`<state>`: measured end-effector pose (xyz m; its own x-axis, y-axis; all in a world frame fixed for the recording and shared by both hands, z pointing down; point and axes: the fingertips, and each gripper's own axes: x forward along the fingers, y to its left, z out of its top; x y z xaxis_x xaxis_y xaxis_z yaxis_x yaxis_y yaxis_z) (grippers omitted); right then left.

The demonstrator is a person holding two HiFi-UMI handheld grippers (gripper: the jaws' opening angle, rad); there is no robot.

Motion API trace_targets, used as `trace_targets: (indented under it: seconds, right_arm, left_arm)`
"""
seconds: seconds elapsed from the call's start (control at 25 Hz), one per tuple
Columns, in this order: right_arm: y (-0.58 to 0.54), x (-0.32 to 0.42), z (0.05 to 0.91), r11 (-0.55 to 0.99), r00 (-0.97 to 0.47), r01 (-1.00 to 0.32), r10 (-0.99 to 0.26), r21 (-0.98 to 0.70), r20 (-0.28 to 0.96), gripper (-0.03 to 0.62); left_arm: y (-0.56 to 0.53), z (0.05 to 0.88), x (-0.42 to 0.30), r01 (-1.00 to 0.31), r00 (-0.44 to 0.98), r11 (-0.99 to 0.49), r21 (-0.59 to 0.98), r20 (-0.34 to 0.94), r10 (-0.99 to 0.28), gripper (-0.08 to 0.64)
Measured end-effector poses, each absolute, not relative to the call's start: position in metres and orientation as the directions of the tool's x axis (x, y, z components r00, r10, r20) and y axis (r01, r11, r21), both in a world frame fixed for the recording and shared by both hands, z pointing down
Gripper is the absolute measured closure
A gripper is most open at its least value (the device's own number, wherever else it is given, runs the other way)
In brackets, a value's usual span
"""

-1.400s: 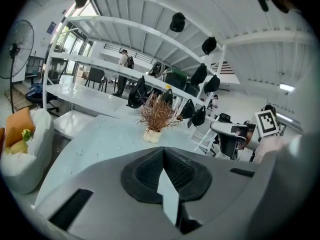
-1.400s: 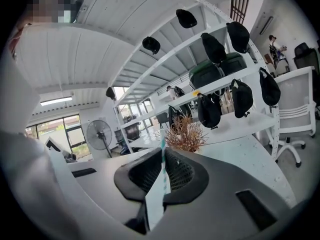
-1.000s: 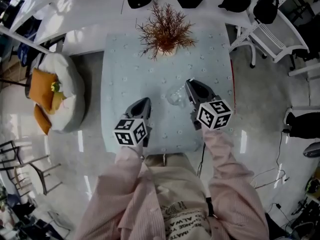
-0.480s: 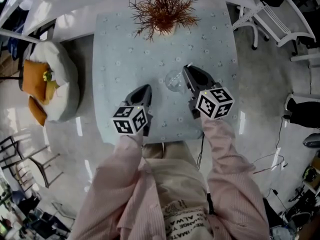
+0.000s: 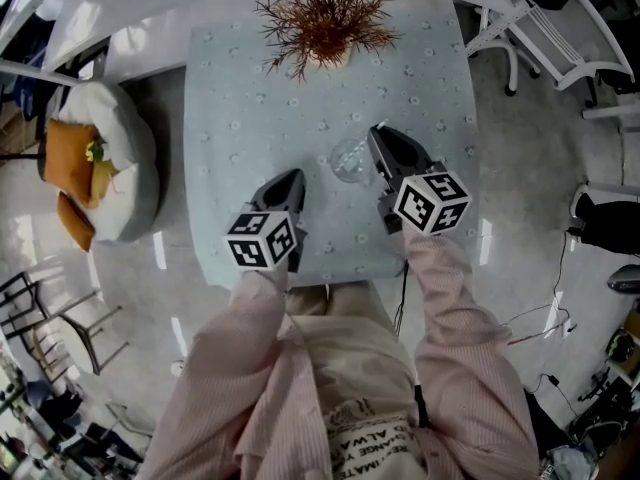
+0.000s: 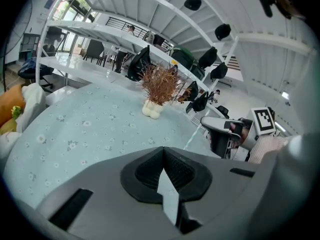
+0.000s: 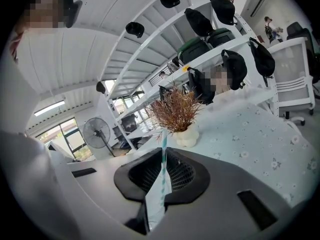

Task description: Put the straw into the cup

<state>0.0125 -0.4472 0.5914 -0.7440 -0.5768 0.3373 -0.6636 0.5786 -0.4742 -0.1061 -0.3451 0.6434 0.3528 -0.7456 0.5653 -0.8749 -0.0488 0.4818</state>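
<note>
A clear glass cup (image 5: 348, 159) stands on the pale blue flowered tablecloth (image 5: 250, 88), near the middle of the table. My right gripper (image 5: 377, 138) sits just right of the cup, at its rim. It is shut on a teal-striped straw (image 7: 162, 151), which sticks up from between the jaws. The same straw (image 6: 193, 136) shows as a thin line slanting out of the right gripper (image 6: 218, 132) in the left gripper view. My left gripper (image 5: 291, 180) hovers over the table to the left of the cup and nearer to me. In its own view the left gripper (image 6: 162, 153) is shut, with nothing seen in it.
A dried reddish plant (image 5: 325, 13) in a white vase (image 7: 186, 134) stands at the table's far edge. A white seat with orange cushions (image 5: 85, 168) is on the floor at the left, a white chair (image 5: 560, 38) at the far right. Shelves with dark bags (image 7: 235, 66) line the back.
The head view has shifted, so the table sits a little higher in the picture. Both grippers keep their places beside the cup, and the right one still holds the straw.
</note>
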Motion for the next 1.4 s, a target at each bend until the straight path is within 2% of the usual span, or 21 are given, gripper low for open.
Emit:
trace_targets:
  seconds: [0.16, 0.28, 0.56, 0.68, 0.84, 1.4]
  right_arm:
    - [-0.448, 0.011, 0.591, 0.58, -0.752, -0.653, -0.572, -0.487, 0.328, 0.569]
    - [-0.446, 0.014, 0.593, 0.566, -0.747, -0.658, -0.574, -0.498, 0.335, 0.51]
    - [-0.438, 0.028, 0.595, 0.539, -0.733, -0.671, -0.585, -0.509, 0.347, 0.508]
    - [-0.429, 0.037, 0.592, 0.533, -0.724, -0.681, -0.594, -0.502, 0.351, 0.52]
    - [-0.415, 0.041, 0.581, 0.565, -0.739, -0.666, -0.586, -0.487, 0.332, 0.576]
    - [-0.395, 0.05, 0.5, 0.691, -0.77, -0.633, -0.606, -0.348, 0.199, 0.592]
  left_arm:
    - [-0.346, 0.641, -0.107, -0.877, 0.35, -0.05, 0.478, 0.563, -0.749, 0.561]
    - [-0.345, 0.639, -0.107, -0.88, 0.348, -0.055, 0.473, 0.56, -0.752, 0.561]
    - [-0.341, 0.628, -0.108, -0.882, 0.342, -0.06, 0.468, 0.545, -0.766, 0.56]
    - [-0.338, 0.618, -0.105, -0.884, 0.348, -0.083, 0.46, 0.528, -0.775, 0.561]
    - [-0.335, 0.596, -0.101, -0.893, 0.357, -0.139, 0.429, 0.486, -0.797, 0.561]
    - [-0.33, 0.505, -0.1, -0.929, 0.344, -0.269, 0.253, 0.322, -0.882, 0.56]
